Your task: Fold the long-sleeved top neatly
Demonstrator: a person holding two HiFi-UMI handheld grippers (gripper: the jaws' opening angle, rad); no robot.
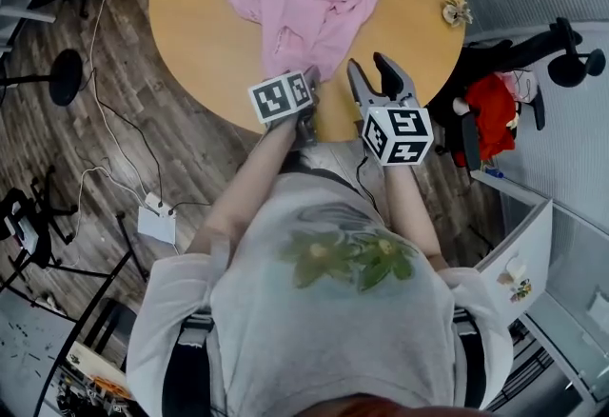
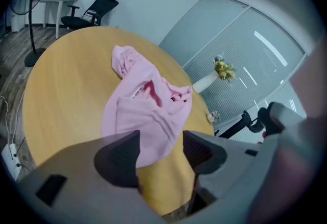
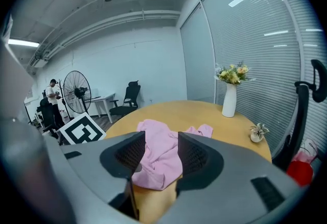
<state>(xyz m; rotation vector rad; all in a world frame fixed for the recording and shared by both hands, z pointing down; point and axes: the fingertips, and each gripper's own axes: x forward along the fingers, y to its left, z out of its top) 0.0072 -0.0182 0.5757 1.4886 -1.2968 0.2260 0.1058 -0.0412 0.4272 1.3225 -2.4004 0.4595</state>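
Note:
The pink long-sleeved top lies crumpled on the round wooden table, its near hem close to the table's front edge. My left gripper hovers over that front edge, open and empty; past its jaws lies the top. In the head view only its marker cube shows clearly, just short of the hem. To the cube's right, my right gripper is open too, with nothing between its jaws, and it points at the top from just off the table's edge.
A white vase of flowers and a small ornament stand at the table's far right. A black chair with red cloth is right of the table. Cables and a power strip lie on the floor at left.

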